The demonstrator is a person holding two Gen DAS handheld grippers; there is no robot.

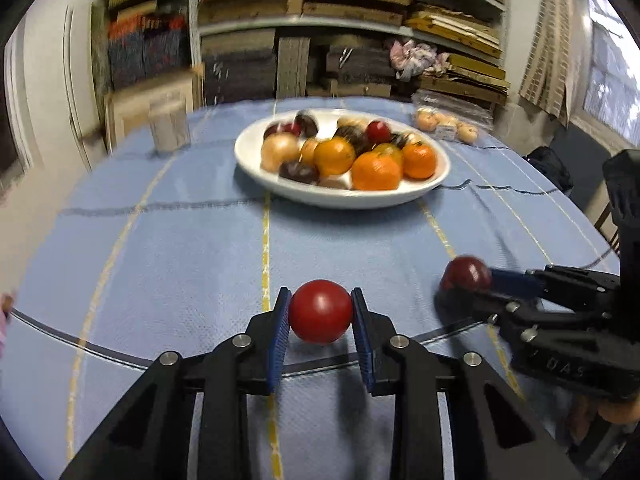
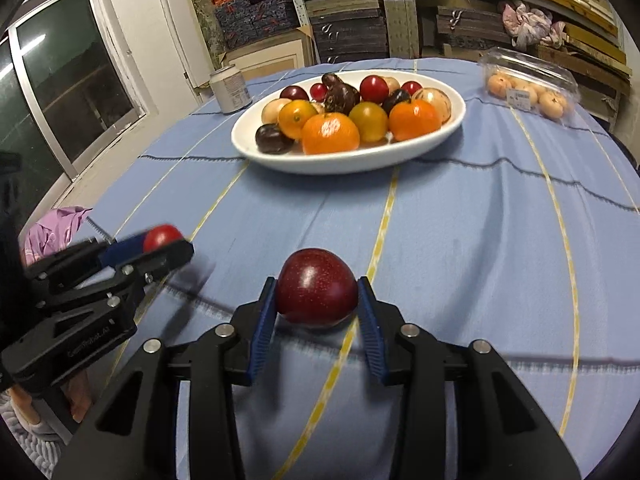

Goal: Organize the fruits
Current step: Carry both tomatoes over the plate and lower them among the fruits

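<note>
L tongs (image 1: 321, 322): angled down, blue pads clamped on red fruit (image 1: 320, 311). R tongs (image 2: 316, 300): angled down, clamped on dark-red plum (image 2: 317, 286).

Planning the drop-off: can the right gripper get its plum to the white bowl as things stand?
Probably yes. The right gripper is shut on the dark red plum, and only bare blue tablecloth lies between it and the white bowl. The bowl is crowded, so free spots are few.

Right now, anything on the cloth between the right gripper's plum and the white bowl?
Nothing: in the right wrist view only bare blue tablecloth lies between the plum and the bowl.
</note>
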